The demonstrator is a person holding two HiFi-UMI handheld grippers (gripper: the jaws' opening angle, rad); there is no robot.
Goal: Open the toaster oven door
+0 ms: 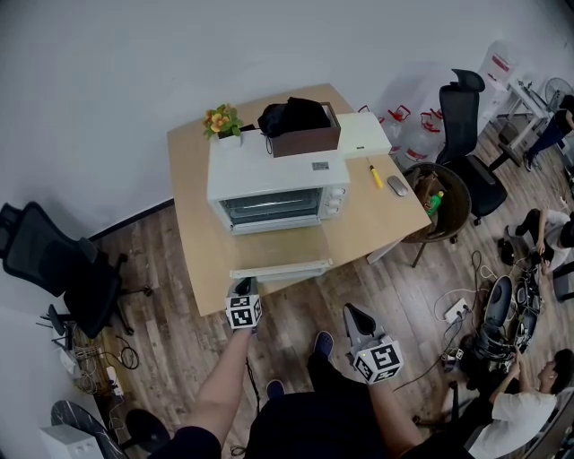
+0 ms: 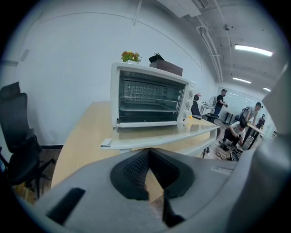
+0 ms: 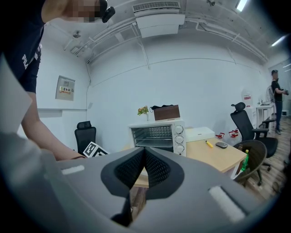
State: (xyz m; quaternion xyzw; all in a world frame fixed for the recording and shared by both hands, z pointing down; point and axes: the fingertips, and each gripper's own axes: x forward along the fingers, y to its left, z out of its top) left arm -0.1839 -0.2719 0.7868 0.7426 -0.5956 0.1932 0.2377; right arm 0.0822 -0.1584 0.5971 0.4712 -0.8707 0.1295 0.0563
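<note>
Toaster oven door (image 1: 281, 269) lay folded down flat at the counter (image 1: 193, 179) front in the head view, left claw (image 1: 242, 289) just beside it, right claw (image 1: 356, 316) farther off. Left gripper view: jaws were together, empty; door ahead, lying crosswise. Right gripper view: jaws were together, empty; door hidden behind the claw's body.

Open-plan office or lab: black swivel chairs (image 1: 63, 260), wood desk (image 1: 193, 224), water jugs (image 1: 420, 134), cables (image 1: 462, 312) across plank floor (image 1: 170, 350), people (image 2: 222, 102) at far desks, strip lights (image 2: 253, 50), ceiling AC (image 3: 159, 12).
</note>
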